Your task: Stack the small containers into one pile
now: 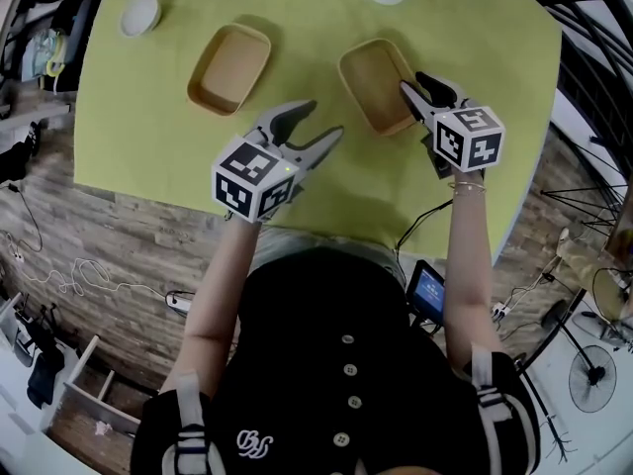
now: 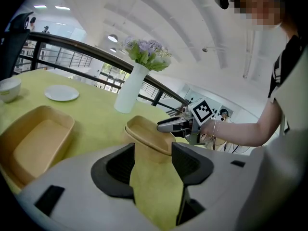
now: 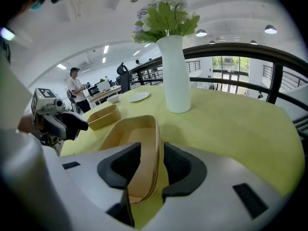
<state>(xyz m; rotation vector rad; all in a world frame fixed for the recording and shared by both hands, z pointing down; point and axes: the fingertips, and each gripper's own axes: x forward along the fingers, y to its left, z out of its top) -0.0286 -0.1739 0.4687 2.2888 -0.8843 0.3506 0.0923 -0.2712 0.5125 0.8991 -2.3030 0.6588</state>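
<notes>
Tablecloth (image 1: 148,127) of yellow-green covers the whole table top, and its near edge runs just in front of the person. Two shallow tan containers lie on it side by side, well apart, with a strip of bare cloth between them. The left container (image 1: 229,67) is empty and nothing touches it. The right container (image 1: 374,79) is empty too and sits flat on the cloth.

A white vase (image 3: 175,76) with flowers stands beyond the right container, with open cloth between them. A white plate (image 2: 61,93) and a small white bowl (image 1: 139,14) sit toward the far edge, clear of both containers.

The right gripper (image 3: 153,170) straddles the right container's long side wall. Its jaws stand wide and at least the inner pad is off the wall, so it grips nothing. The left gripper (image 2: 153,170) hangs over bare cloth near the table's near edge, jaws spread and empty, pointing toward the right container.
</notes>
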